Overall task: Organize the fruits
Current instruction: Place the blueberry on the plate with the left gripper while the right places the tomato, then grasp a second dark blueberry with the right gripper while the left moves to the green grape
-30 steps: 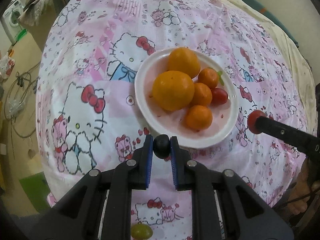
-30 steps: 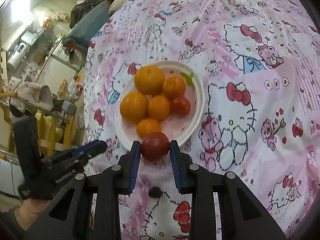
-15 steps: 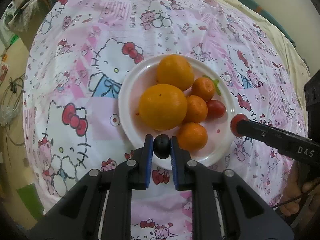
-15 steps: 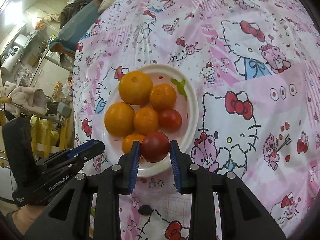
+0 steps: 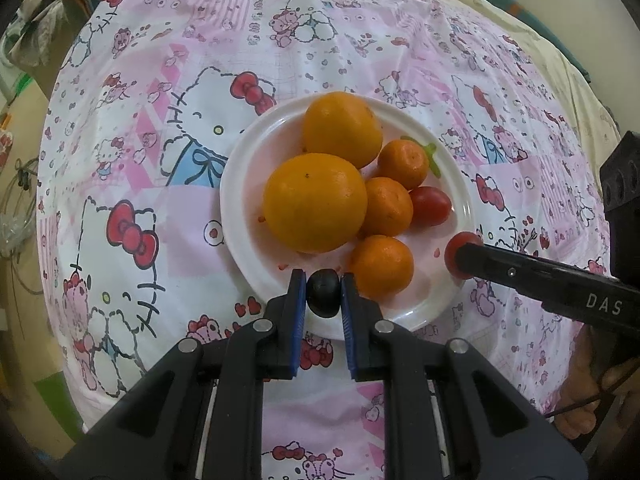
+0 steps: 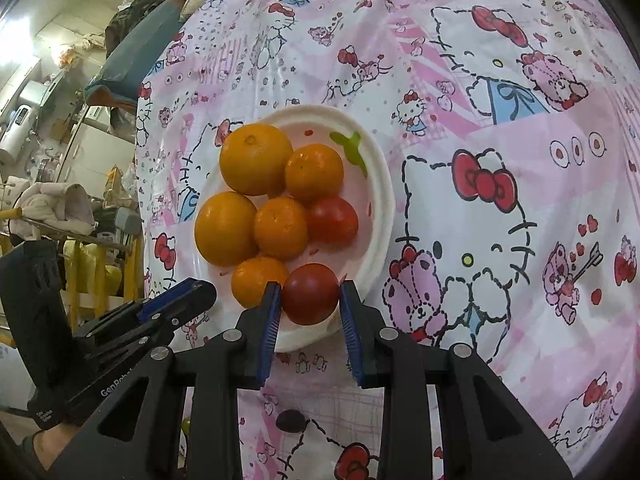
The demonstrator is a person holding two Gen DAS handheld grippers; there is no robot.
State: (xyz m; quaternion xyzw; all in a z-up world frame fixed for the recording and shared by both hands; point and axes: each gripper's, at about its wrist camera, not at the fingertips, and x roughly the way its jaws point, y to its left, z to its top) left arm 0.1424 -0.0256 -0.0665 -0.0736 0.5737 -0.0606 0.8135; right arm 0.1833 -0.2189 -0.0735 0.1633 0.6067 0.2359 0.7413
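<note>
Right now I have the left gripper (image 5: 323,294) clamped on a small dark grape (image 5: 322,293), its blue pads pressing both sides of the fruit. The grape sits over the near rim of the white plate (image 5: 239,184), just beside the nearest small orange (image 5: 382,266). It looks slightly longer than it is wide, with its long axis running roughly along the fingers, toward the plate.

My right gripper (image 6: 307,303) is holding a red tomato (image 6: 310,294) between its pads, at a medium width. The tomato is close to round, so I cannot tell a long axis or which way its stem end faces. It is over the near inner edge of the plate (image 6: 382,208), touching or almost touching the small orange (image 6: 258,282) to its left.

On the plate I see two large oranges (image 5: 316,202) and (image 5: 342,130), three smaller ones, and a second red tomato (image 5: 430,206) lying on the far right side, beside the middle small orange (image 5: 386,206). All of the fruit is bunched together, touching.

From the left wrist view the right gripper's finger (image 5: 540,280) comes in from the right with the red tomato at its tip. From the right wrist view another dark grape (image 6: 291,421) lies on the patterned cloth (image 6: 480,100) near me, apart from the plate.
</note>
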